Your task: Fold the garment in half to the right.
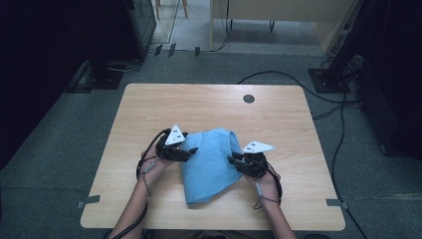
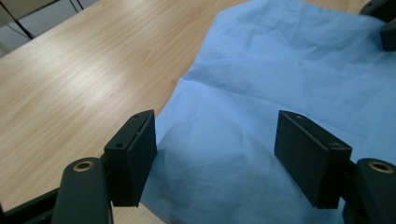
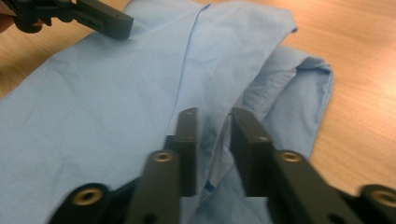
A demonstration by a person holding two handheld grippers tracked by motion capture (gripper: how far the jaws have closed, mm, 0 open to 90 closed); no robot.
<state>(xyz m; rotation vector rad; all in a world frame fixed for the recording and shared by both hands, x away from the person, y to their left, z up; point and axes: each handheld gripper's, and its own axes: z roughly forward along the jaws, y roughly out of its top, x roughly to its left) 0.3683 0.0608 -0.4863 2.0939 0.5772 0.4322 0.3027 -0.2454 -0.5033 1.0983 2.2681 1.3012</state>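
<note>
The folded blue cloth [image 1: 209, 164] lies on the bench [image 1: 149, 109], between the two grippers, its long axis running from the person's near edge away and slightly rightward.

The left gripper [image 1: 191, 151] sits at the cloth's left edge. In the left gripper view its jaws stand wide apart and released, with the cloth [image 2: 261, 93] spreading flat beneath and ahead of them, nothing pinched between them.

The right gripper [image 1: 232, 159] is at the cloth's right edge. In the right gripper view its jaws are only narrowly parted, and a raised fold of the cloth [image 3: 215, 140] runs up through the gap; the pads look just off the fabric, so I read this as a loosened grip rather than a clench.

The right jaws are the nearer to a graspable fold. The left would have to dip and close on the flat edge just below it.
</note>
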